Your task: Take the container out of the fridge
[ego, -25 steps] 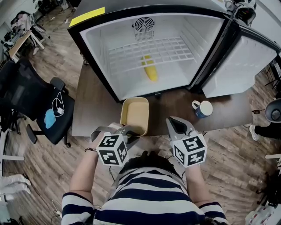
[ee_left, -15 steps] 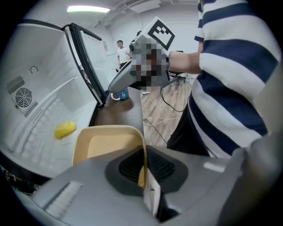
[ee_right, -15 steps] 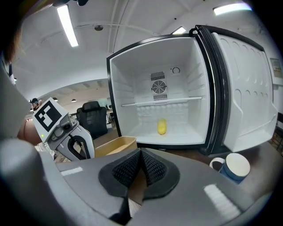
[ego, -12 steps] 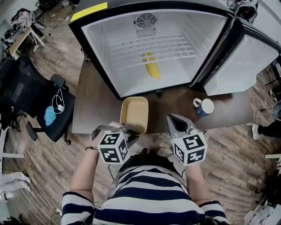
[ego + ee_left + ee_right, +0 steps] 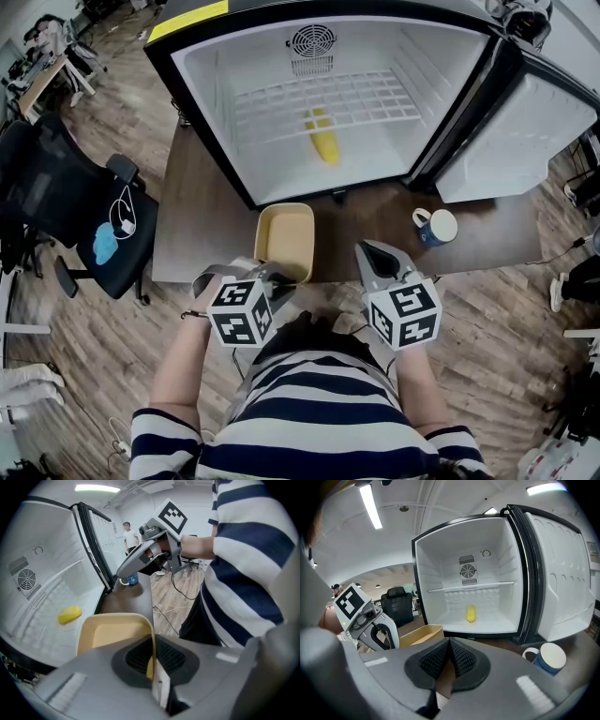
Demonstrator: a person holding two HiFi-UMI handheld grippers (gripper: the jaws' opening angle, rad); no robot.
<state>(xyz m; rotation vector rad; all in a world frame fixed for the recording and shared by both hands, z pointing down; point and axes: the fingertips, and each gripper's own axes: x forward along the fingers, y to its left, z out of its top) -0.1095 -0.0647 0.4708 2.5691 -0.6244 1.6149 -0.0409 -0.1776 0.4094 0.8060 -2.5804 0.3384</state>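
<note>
While the head view shows the container (image 5: 286, 242) already outside the fridge (image 5: 211, 103), on the table (image 5: 187, 234) just in front of its open mouth, the left gripper (image 5: 274, 281) meets its near rim. From the left gripper view, the jaws pinch that thin wall alone; so one-sided a hold could let the container tip or slip if lifted. By the right gripper view, the right gripper (image 5: 449, 659) is pressed together on nothing, lending no support.
</note>
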